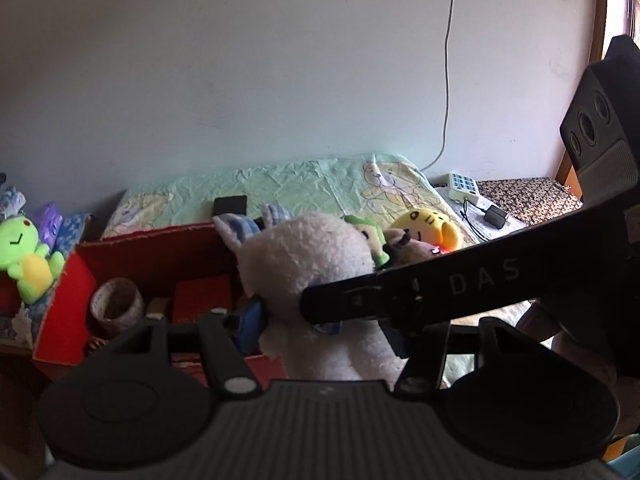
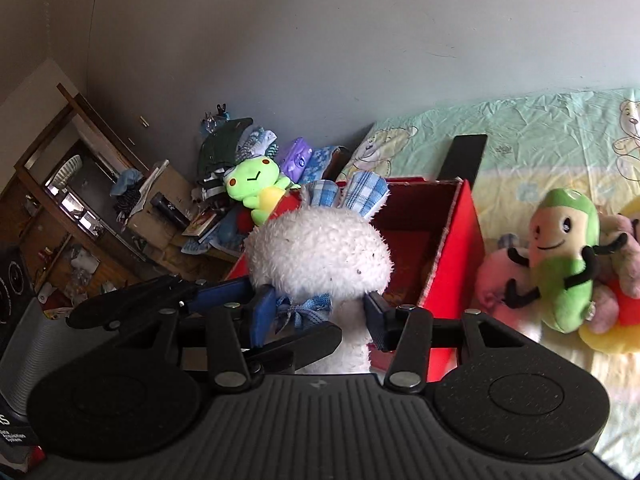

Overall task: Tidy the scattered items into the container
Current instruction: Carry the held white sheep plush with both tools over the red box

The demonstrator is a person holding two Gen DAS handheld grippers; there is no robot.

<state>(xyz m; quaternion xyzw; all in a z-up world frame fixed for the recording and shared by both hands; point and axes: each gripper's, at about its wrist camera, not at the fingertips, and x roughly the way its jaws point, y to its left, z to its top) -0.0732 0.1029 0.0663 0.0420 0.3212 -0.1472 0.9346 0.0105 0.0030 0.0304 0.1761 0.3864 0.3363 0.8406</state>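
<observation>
Tongs, two: both apparently clamp one white rabbit (over one red box).

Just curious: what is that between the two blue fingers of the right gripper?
A white plush rabbit with blue checked ears, its neck pinched between the fingers, seen in the right wrist view.
</observation>
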